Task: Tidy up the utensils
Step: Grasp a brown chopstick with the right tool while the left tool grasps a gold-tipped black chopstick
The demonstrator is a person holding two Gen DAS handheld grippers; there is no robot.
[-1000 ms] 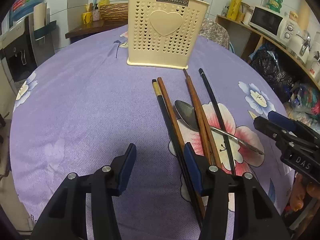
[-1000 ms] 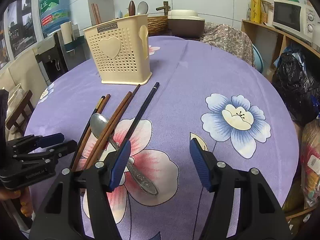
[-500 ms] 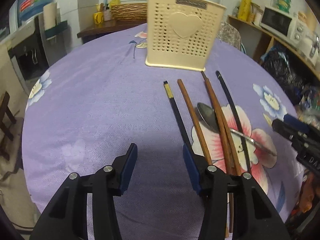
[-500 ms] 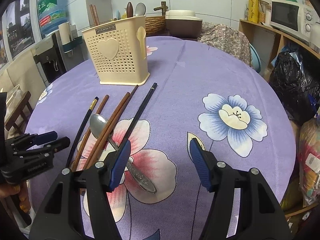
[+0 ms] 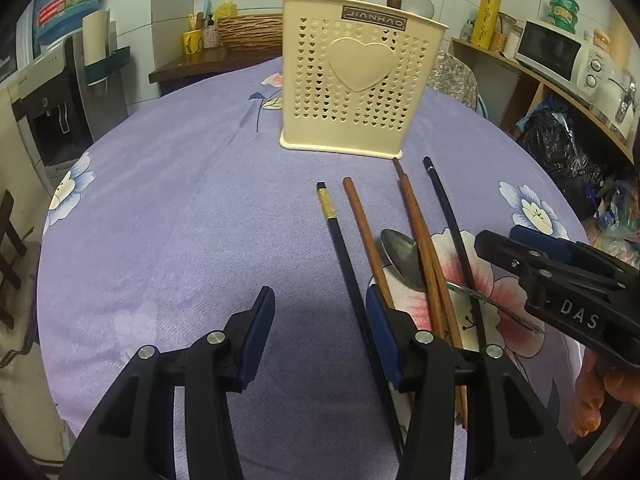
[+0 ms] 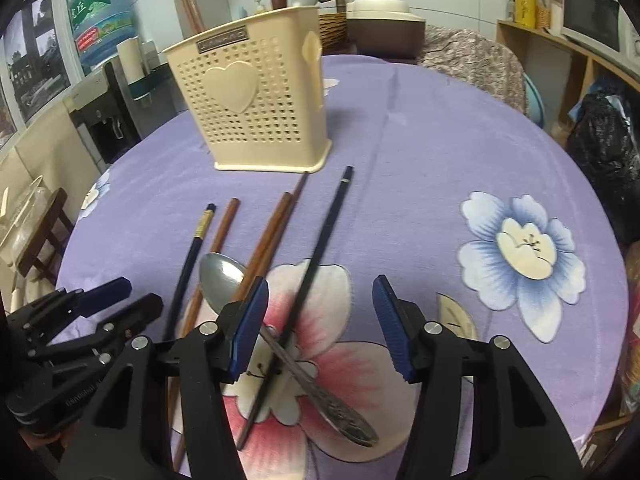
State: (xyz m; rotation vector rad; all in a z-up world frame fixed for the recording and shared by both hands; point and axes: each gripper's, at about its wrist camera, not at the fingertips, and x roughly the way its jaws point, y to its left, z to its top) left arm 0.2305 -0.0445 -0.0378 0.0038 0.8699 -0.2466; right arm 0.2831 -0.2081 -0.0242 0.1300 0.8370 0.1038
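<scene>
A cream perforated utensil holder (image 5: 352, 80) (image 6: 256, 112) stands at the back of the purple table; brown chopsticks and spoons stick out of it. In front of it lie several chopsticks: a black one with a gold band (image 5: 340, 240) (image 6: 192, 256), brown ones (image 5: 420, 232) (image 6: 268, 240) and a long black one (image 5: 452, 220) (image 6: 320, 256). A metal spoon (image 5: 400, 256) (image 6: 224, 276) lies across them. My left gripper (image 5: 320, 336) is open over the near ends of the left chopsticks. My right gripper (image 6: 320, 328) is open above the spoon handle and long black chopstick.
The round table (image 5: 180, 200) wears a purple flowered cloth. A water dispenser (image 5: 60, 80) stands to the left. A shelf with a microwave (image 5: 556, 52) and a black bag (image 5: 560, 148) are on the right. A chair with patterned cloth (image 6: 472, 60) sits behind the table.
My right gripper has moved forward and down toward the spoon and long black chopstick. My left gripper has shifted slightly; the holder looks closer. Both stay open.
</scene>
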